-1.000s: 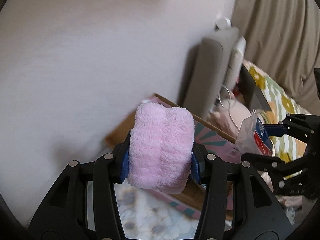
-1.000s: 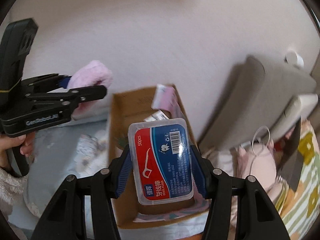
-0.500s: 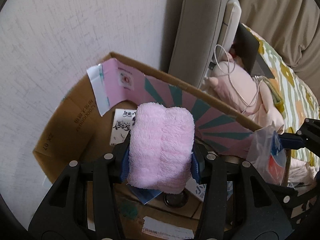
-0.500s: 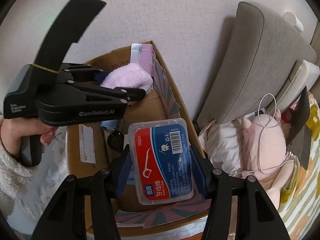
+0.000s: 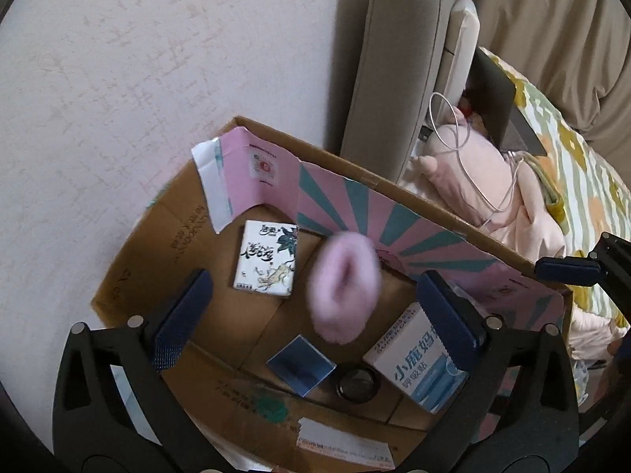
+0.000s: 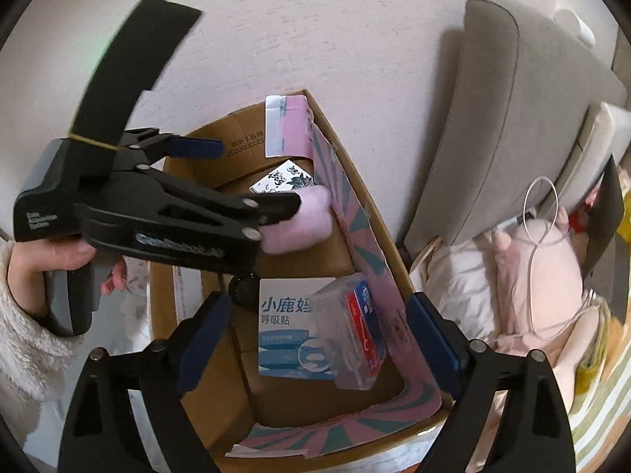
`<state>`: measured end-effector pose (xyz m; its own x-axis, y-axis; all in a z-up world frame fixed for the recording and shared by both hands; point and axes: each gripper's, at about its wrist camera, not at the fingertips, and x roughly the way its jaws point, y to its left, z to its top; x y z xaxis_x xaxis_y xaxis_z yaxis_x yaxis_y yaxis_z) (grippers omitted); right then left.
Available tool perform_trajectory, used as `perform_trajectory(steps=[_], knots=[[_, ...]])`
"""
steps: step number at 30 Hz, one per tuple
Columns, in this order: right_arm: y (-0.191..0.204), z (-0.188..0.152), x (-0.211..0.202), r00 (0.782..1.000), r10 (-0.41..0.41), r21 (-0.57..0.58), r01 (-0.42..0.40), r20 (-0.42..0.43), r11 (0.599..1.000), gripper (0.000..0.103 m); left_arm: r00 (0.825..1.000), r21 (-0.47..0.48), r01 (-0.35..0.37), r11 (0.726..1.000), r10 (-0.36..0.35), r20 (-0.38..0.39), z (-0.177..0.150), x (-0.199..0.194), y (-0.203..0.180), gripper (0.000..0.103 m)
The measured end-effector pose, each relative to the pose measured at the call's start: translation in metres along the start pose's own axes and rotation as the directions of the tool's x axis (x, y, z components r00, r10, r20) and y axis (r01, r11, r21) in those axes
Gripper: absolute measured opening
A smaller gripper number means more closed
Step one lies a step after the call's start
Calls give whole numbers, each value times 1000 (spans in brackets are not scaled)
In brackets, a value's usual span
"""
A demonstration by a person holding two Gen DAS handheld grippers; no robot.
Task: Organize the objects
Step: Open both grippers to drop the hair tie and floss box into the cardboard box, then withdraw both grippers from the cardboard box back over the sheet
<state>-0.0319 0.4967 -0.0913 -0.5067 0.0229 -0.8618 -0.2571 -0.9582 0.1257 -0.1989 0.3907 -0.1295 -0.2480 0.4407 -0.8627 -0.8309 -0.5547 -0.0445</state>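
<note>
A cardboard box (image 5: 130,260) with a pink and teal liner stands against the wall. My left gripper (image 5: 315,307) is open above it. The pink fluffy roll (image 5: 345,287) is blurred, loose between the jaws, inside the box; it also shows in the right wrist view (image 6: 303,220). My right gripper (image 6: 315,339) is open above the box's near end. The clear floss pick box (image 6: 355,335) with a red and blue label is free of the jaws and tilted against the blue and white carton (image 6: 288,327).
In the box lie a white floral packet (image 5: 266,260), a small blue box (image 5: 301,364), a dark round lid (image 5: 357,384) and the carton (image 5: 414,362). A grey cushion (image 5: 394,59) leans on the wall. A pink plush (image 5: 473,173) with a white cable lies on the bed.
Both grippers have opened over the box. The pink roll has left the left jaws and drops inside. The floss pick box has left the right jaws and sits in the box.
</note>
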Motion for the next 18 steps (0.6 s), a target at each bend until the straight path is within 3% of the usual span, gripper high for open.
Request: perform_trajectory(steps=[10,18], knots=[[10,0,-11,1000,-17,-20,18,7,1000,89,999,-17,-19,1000,19,29,-10,-36,7,103],[34,12,-50,996,-12,-73,19,86,997,89,981,-96,-84,992,99,169,-23,-130,24,103]])
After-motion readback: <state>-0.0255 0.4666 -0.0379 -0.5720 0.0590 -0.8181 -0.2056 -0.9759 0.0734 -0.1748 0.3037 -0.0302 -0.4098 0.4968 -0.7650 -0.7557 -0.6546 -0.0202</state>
